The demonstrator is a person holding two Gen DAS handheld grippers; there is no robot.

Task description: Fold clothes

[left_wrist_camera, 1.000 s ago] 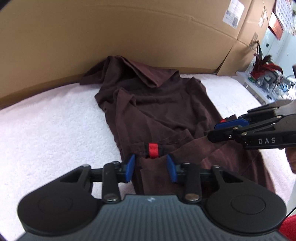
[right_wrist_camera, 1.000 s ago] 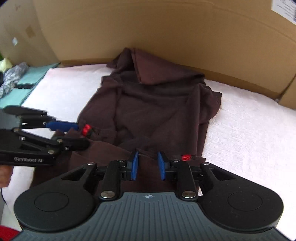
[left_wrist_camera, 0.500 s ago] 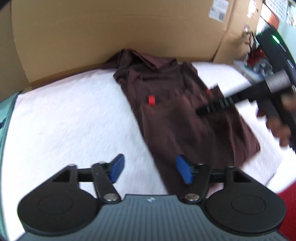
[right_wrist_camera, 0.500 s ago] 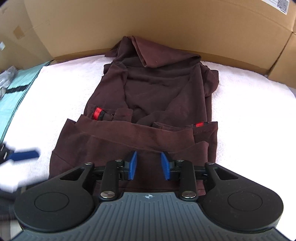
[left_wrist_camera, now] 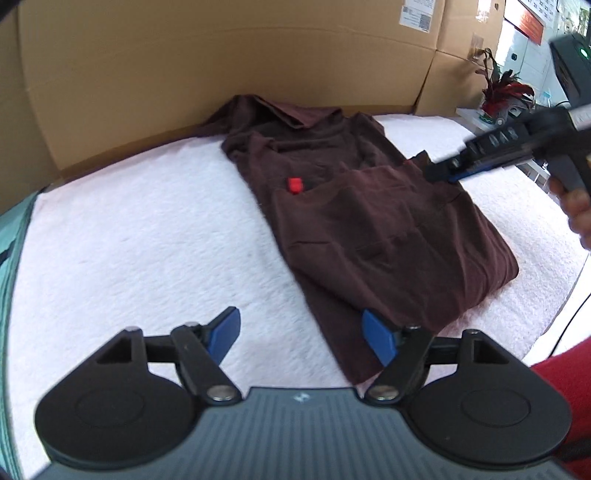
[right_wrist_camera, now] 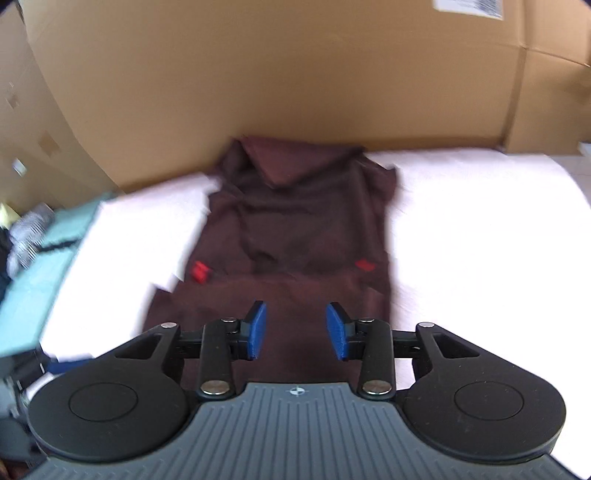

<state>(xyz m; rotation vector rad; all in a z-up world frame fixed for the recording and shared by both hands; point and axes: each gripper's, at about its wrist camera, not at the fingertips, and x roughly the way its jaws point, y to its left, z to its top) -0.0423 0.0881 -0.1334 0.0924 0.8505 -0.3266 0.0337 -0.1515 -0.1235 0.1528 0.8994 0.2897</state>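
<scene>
Both claws, left claw (left_wrist_camera: 301, 341) and right claw (right_wrist_camera: 295, 330), have just been opening, now empty; the dark brown cloth garment (left_wrist_camera: 369, 221) at frame centre lies half folded, and next probably needs a fresh hold on an edge.

Both grippers let go of the brown garment (left_wrist_camera: 369, 206): the left gripper (left_wrist_camera: 301, 341) now sits lower left of it, jaws spread; the right gripper (right_wrist_camera: 297, 330) has just opened above the hem.

Blurred white letters, probably "DAS", stood on the side of the right gripper (left_wrist_camera: 448, 171) at the right of the left wrist view. The shipping label (left_wrist_camera: 417, 16) on the cardboard box (left_wrist_camera: 221, 55) was too small to read.
</scene>
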